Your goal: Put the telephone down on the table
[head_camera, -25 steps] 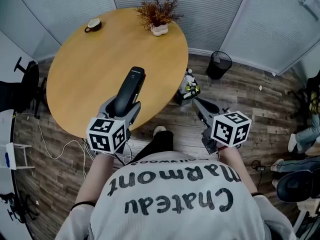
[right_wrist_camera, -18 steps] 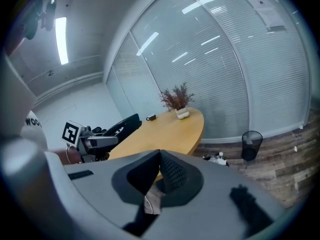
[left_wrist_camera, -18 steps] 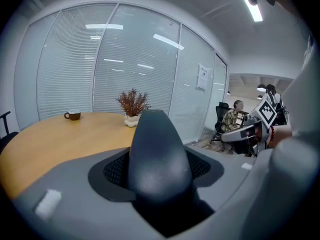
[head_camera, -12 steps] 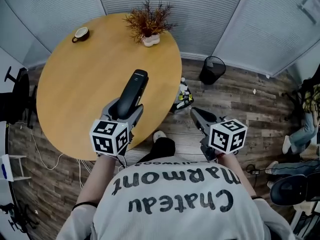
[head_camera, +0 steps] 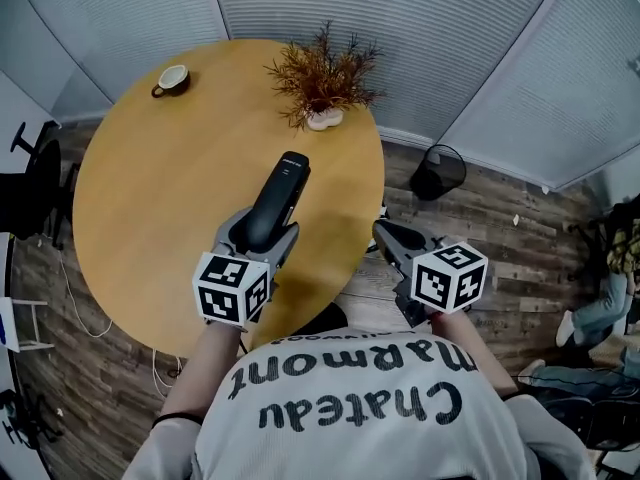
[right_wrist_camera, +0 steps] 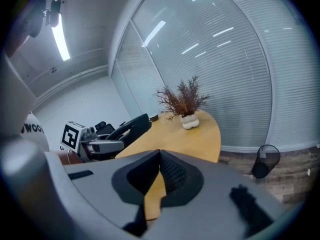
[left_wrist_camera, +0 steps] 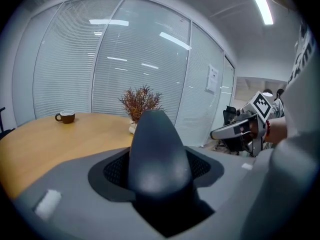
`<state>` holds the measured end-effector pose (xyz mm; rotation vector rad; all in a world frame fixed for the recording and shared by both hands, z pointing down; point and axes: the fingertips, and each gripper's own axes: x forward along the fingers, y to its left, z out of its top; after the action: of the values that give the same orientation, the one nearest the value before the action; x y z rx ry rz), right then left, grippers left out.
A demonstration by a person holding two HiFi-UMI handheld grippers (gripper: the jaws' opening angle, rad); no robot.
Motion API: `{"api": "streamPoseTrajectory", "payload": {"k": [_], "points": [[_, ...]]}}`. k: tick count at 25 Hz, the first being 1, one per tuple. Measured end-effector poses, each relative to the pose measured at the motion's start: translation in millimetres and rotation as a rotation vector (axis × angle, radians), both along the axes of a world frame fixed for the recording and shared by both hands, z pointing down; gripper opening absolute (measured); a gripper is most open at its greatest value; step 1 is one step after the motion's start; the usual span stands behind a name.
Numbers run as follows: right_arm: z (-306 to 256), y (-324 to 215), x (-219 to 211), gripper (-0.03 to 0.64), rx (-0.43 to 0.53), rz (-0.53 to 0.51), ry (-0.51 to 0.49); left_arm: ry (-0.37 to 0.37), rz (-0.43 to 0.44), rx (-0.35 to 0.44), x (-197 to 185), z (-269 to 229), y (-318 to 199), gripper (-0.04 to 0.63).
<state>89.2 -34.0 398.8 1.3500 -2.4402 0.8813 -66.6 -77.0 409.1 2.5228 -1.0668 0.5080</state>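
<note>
The left gripper [head_camera: 262,230] pinches the stiff, likely slippery phone [head_camera: 283,183] near its base; the right gripper [head_camera: 392,240] is pressed together, empty.

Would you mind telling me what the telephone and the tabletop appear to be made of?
The telephone looks like matte black plastic: smooth moulded shell, soft dull highlight. The tabletop looks like wood or wood-look laminate, satin finish: even honey colour, faint sheen, no grain discernible.
</note>
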Motion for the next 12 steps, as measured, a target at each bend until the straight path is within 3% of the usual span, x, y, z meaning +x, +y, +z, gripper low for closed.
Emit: {"api": "streamPoseTrajectory", "payload": {"k": [5, 12], "points": [[10, -41, -25, 0.014, -0.026, -0.071, -0.015, 0.008, -0.045, -0.024, -12, 9, -20, 0.310], [-6, -67, -53, 0.014, 0.036, -0.126, -0.069, 0.016, -0.087, -0.032, -24, 12, -27, 0.311]]}}
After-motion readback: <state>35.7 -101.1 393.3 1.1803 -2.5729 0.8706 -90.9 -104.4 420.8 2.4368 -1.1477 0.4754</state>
